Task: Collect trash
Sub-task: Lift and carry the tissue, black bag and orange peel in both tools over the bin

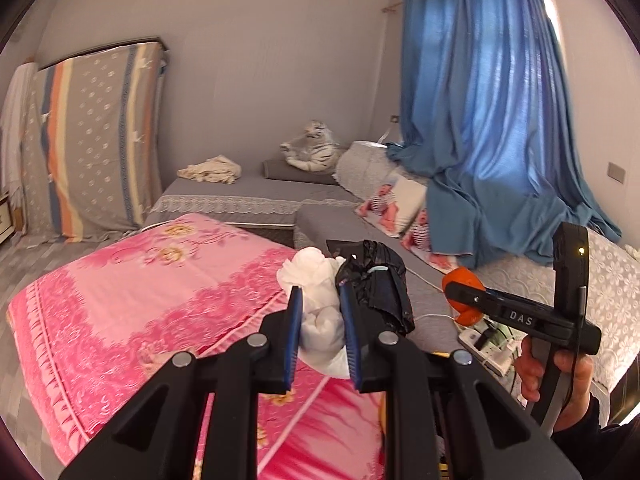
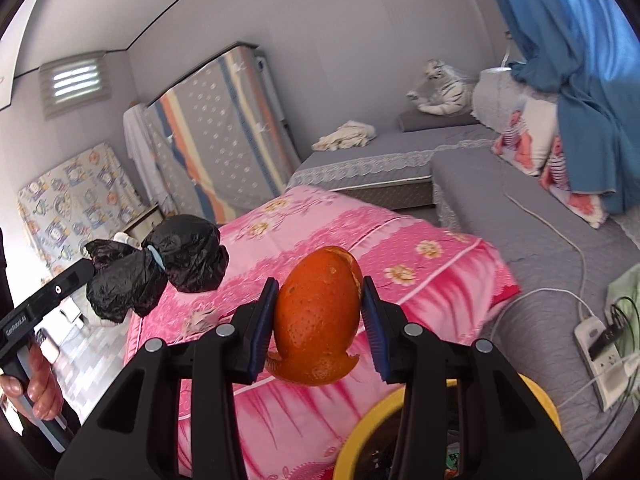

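In my right jaws I grip a hollow curl of orange citrus peel (image 2: pixel 316 320), pinched across its sides between the two blue pads, held in the air above the near corner of the pink flowered bed quilt (image 2: pixel 320 232). Just below it shows the yellow rim of a round bin (image 2: pixel 360 436); I take that for the trash container, though only an arc of it shows and its inside is dark. In my left jaws I hold a crumpled white tissue wad (image 1: pixel 320 320), and pressed against it on the right side is a knotted black plastic bag bundle (image 1: pixel 376 280); whether the pads clamp the bag too, or only the tissue, I cannot tell from here.

To do the drop well, I should bring the right gripper (image 2: pixel 318 320) squarely over the bin's mouth before letting go, since the peel is light and curved and could glance off the rim onto the quilt. The left gripper (image 1: pixel 322 328) should wait well aside, then follow over the same opening, low, so the tissue and the bag fall together.
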Demonstrator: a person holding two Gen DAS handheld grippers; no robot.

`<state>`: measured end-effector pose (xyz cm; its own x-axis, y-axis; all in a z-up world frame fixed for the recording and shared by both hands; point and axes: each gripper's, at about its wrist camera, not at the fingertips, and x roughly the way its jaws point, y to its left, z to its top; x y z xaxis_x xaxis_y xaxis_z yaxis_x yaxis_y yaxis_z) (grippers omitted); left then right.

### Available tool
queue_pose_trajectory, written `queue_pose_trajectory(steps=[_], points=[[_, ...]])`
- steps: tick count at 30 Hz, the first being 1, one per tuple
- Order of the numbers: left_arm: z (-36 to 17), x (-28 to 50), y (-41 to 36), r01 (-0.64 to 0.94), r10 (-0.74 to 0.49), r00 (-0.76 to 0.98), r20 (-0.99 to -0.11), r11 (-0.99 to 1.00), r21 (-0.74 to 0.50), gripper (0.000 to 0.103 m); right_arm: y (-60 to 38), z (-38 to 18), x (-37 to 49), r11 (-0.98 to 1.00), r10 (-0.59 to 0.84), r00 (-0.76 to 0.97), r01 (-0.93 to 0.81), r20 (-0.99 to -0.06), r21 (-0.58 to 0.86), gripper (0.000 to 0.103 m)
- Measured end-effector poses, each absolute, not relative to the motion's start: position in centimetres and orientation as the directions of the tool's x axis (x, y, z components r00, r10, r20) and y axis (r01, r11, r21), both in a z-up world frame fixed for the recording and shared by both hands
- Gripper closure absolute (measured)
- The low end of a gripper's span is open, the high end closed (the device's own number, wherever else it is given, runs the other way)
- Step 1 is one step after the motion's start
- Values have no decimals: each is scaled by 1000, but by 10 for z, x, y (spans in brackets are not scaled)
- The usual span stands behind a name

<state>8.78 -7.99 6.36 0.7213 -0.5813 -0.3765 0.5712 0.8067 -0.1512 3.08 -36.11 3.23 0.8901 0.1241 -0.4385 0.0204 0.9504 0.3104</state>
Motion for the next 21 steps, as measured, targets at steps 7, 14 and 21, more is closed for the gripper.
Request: queue_pose_trajectory(steps=[7, 14, 21], points=[[62, 83, -113, 630, -625, 683, -378, 766, -127, 85, -390, 34, 2, 938, 56, 904, 97, -423, 332, 64], [59, 77, -144, 678, -656, 646, -391, 728, -100, 85, -418, 27, -23, 920, -13, 907, 176, -420, 351, 64], [52, 73, -176, 719, -676, 606, -420, 691, -75, 85, -443, 12, -41, 897, -59, 896, 241, -440, 371, 64]])
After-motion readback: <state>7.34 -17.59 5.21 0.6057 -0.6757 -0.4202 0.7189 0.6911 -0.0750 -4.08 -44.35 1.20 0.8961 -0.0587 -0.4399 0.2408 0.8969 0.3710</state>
